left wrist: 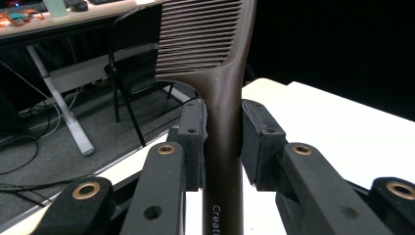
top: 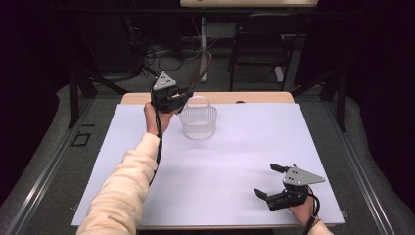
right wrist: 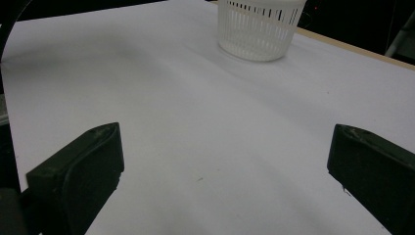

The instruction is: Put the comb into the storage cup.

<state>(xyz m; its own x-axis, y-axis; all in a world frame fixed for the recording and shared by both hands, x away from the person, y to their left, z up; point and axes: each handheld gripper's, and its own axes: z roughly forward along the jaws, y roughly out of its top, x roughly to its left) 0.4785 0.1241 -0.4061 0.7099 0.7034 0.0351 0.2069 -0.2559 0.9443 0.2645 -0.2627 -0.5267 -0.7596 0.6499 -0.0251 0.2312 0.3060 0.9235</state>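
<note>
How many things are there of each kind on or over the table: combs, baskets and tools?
Combs: 1, brown comb, held in the left tool.
Baskets: 1, white basket.
Tools: 2, the left one and the right tool, which is open.
Total: 4

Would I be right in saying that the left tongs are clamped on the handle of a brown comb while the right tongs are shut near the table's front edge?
Not quite: the right tongs are open, jaws wide apart with nothing between them, as the right gripper view shows. The rest holds: the left tongs are clamped on the handle of the brown comb, and the right ones sit near the front edge of the table.
</note>
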